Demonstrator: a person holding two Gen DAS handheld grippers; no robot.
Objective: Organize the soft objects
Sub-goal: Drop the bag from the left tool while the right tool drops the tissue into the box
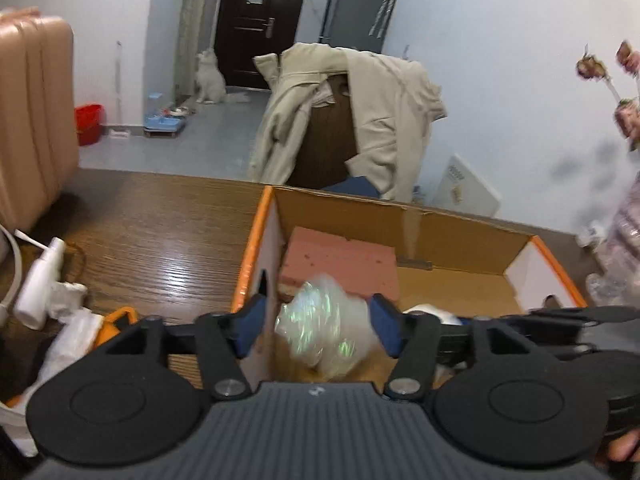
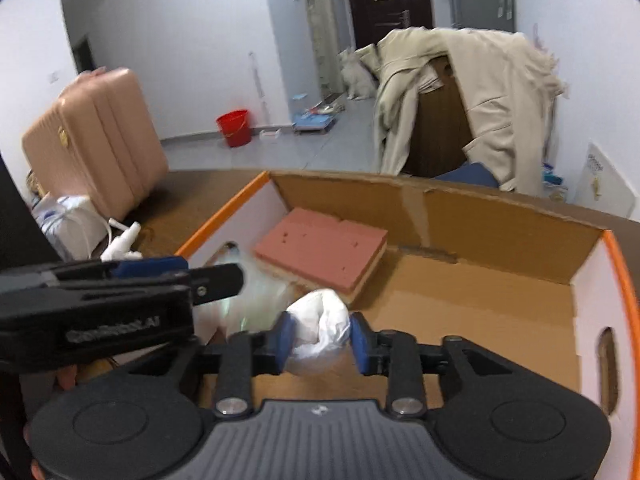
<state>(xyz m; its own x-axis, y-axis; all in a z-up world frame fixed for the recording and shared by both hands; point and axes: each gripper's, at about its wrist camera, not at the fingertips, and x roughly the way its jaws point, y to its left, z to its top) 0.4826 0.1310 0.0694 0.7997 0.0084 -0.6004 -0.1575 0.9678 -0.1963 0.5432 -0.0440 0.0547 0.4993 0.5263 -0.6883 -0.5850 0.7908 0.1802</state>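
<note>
An open cardboard box (image 1: 460, 232) with orange edges stands on the wooden table; it also shows in the right wrist view (image 2: 500, 220). A pink foam block (image 1: 340, 260) (image 2: 320, 254) lies inside at the far left. My left gripper (image 1: 318, 326) is above the box's near left corner with a crumpled iridescent clear plastic wad (image 1: 324, 328) between its jaws, which stand wide; the wad is blurred. My right gripper (image 2: 319, 334) is shut on a crumpled white plastic bag (image 2: 320, 326) above the box floor. The left gripper (image 2: 216, 280) shows side-on in the right wrist view.
A pink suitcase (image 1: 32, 120) (image 2: 96, 144) stands on the table at left. A white spray bottle (image 1: 40, 292), white bags (image 1: 72, 336) and a cord lie left of the box. A chair with a beige coat (image 1: 360, 120) stands behind the table. Wrapped plastic (image 1: 624, 248) is at right.
</note>
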